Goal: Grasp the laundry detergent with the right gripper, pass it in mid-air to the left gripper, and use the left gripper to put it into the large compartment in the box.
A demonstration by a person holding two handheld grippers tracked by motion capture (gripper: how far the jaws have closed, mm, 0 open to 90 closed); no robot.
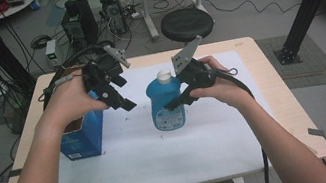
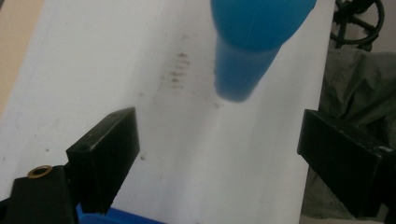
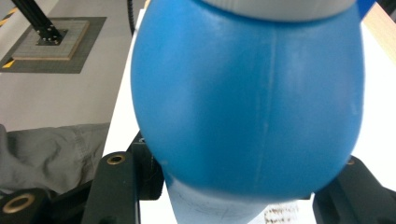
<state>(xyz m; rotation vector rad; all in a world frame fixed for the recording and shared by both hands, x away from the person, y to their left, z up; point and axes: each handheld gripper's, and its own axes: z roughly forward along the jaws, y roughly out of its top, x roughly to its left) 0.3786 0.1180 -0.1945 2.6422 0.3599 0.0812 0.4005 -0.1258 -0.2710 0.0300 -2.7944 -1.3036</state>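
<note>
A blue plastic bottle with a white cap stands at the middle of the white mat. My right gripper comes in from the right and is shut on the bottle's upper body. In the right gripper view the bottle bulges between the two jaws of that gripper. My left gripper hangs in the air above a blue carton, to the left of the bottle and apart from it. It is open, with nothing between its jaws. The bottle shows ahead of it.
The blue carton stands at the mat's left edge. Bare mat lies in front of the bottle, with brown stains near it. Beyond the table's far edge are a black stool, computer towers, cables and a black frame post.
</note>
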